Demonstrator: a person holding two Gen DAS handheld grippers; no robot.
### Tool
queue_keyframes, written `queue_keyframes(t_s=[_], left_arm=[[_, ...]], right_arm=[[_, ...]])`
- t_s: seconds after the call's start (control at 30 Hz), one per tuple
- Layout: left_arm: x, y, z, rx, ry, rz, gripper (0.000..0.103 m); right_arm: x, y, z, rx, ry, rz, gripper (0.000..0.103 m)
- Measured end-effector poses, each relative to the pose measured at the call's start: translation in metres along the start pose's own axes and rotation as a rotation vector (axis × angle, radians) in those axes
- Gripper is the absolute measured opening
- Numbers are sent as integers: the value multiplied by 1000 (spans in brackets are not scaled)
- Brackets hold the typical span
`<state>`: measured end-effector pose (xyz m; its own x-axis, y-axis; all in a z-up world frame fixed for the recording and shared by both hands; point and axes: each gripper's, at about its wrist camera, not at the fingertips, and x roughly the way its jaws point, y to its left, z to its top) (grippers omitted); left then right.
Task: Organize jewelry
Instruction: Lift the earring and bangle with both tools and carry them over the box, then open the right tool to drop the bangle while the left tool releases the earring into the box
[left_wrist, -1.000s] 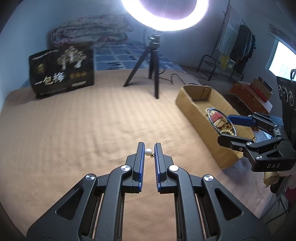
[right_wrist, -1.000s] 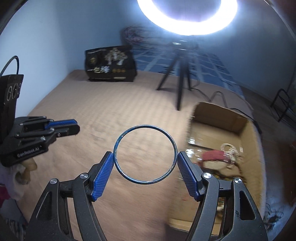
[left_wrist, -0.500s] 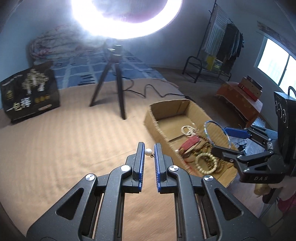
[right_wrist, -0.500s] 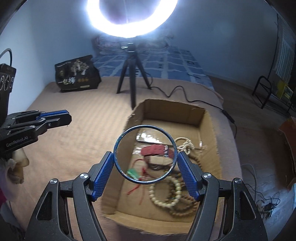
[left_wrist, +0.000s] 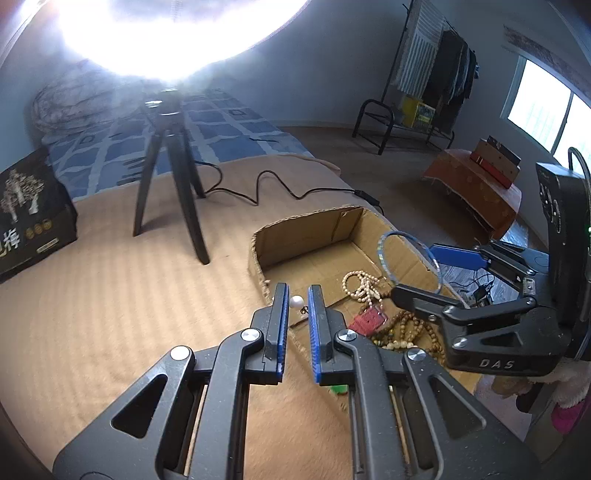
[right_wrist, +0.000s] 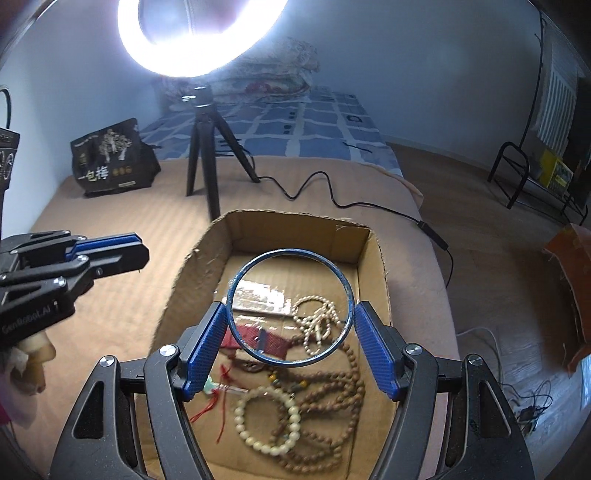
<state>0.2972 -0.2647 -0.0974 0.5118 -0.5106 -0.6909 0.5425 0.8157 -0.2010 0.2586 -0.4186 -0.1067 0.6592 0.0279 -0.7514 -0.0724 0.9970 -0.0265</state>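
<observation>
My left gripper (left_wrist: 297, 297) is shut on a small white pearl earring (left_wrist: 296, 302), just above the near left corner of an open cardboard box (left_wrist: 306, 240). My right gripper (right_wrist: 290, 306) grips a thin blue bangle (right_wrist: 288, 252) across its width and hovers over the middle of the box (right_wrist: 295, 230). The bangle (left_wrist: 381, 254) and right gripper (left_wrist: 436, 277) also show from the side in the left wrist view. In the box lie a white pearl strand (right_wrist: 317, 317), brown wooden bead strands (right_wrist: 332, 384), a cream bead bracelet (right_wrist: 267, 419) and a red pouch (right_wrist: 258, 338). The left gripper (right_wrist: 142, 249) shows at the left.
The box sits on a tan blanket (left_wrist: 110, 295) near the bed's right edge. A black tripod (left_wrist: 173, 184) with a bright ring light stands behind it, its cable (left_wrist: 266, 184) trailing past the box. A black printed bag (left_wrist: 29, 206) stands far left.
Both grippers have swung right from over the bare blanket to the box, still holding the earring and the bangle. The box now lies directly under the right gripper.
</observation>
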Motion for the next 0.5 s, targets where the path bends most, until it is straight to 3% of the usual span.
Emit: queue_keyframes(t_s=[0.5], left_arm=[[13, -19, 11, 29, 2, 4, 9]], right_arm=[[11, -14, 4, 34, 10, 15, 71]])
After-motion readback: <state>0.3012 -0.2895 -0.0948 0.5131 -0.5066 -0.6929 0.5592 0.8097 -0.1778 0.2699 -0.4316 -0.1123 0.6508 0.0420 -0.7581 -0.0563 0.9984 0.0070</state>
